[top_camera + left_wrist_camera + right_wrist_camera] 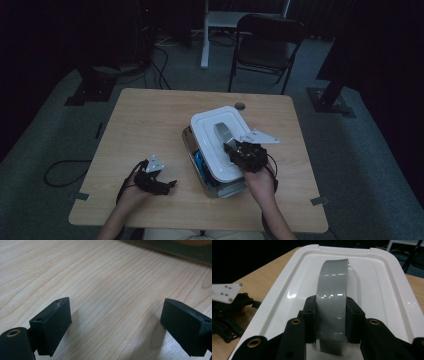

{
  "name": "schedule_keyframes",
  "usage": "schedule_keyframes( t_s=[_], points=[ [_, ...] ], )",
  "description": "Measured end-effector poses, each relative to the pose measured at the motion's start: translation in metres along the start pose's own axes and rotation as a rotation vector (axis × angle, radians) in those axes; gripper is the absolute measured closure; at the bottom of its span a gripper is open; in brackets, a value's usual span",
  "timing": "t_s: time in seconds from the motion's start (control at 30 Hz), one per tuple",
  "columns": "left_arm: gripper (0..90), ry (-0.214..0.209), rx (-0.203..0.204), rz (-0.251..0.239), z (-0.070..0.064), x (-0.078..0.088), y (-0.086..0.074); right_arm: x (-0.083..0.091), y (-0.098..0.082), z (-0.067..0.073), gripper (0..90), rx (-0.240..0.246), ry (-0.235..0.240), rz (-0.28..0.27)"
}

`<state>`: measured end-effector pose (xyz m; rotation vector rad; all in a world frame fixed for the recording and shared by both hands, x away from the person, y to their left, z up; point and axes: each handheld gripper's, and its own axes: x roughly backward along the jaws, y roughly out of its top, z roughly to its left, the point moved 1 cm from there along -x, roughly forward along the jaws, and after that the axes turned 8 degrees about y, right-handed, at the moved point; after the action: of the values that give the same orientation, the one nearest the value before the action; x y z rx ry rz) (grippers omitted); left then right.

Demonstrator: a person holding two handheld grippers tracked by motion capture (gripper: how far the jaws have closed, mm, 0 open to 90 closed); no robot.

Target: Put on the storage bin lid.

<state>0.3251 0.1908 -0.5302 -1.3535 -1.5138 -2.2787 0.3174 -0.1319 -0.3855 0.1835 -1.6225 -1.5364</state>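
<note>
A white rectangular lid [212, 127] with an arched grey handle [222, 132] sits over a shiny clear box [190, 142] in the middle of the wooden table. The box's left and near walls show from under it. My right gripper [234, 148] is shut on the handle [332, 285], one black jaw on each side of the grey strap, above the lid [377, 290]. My left gripper [171, 185] rests low over the table near the front left. Its jaws stand wide apart in the left gripper view [115, 320], with bare wood [100, 277] between them.
Something blue [199, 161] shows inside the box at its left wall. The left gripper [227, 315] lies left of the lid in the right gripper view. A folding chair [267, 45] and a white table leg [205, 40] stand beyond the table's far edge.
</note>
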Motion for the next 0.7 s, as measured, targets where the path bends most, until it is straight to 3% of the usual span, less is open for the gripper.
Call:
schedule_keyframes(
  t_s=[0.33,0.7],
  points=[
    [10.5,0.001,0.007,-0.002,-0.001,0.0,0.0,-0.02,-0.009,0.018,67.2,0.011,0.037,0.046],
    [10.5,0.002,0.005,0.0,-0.001,0.0,0.0,-0.018,-0.013,0.022,67.3,0.006,0.027,0.055]
  ],
)
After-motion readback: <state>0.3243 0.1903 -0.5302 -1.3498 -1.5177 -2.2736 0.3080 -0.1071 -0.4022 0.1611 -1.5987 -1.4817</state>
